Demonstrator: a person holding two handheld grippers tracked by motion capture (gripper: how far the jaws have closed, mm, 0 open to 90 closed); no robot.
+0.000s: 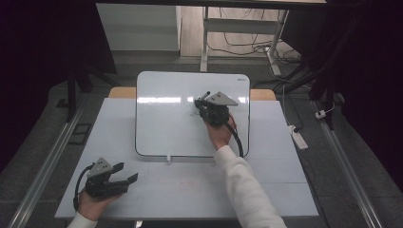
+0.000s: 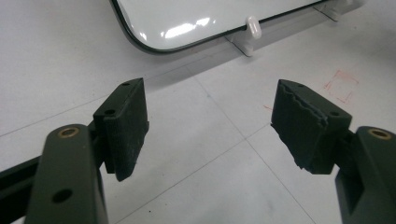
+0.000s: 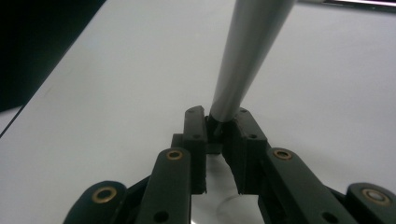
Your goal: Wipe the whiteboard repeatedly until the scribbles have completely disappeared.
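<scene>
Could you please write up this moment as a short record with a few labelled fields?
Setting: white table with a whiteboard standing on it
Right tongs: over the whiteboard, jaws shut on a grey pen
Pen: sticks up and away from the jaws in the right gripper view; its tip is hidden
Left tongs: jaws wide apart, holding nothing, above the table at its near left
Whiteboard support: small white clip at its lower edge
Table mark: faint red square outline near the left tongs

Left hand-held gripper (image 1: 124,173) gapes wide; right hand-held gripper (image 1: 198,105) is clamped
</scene>
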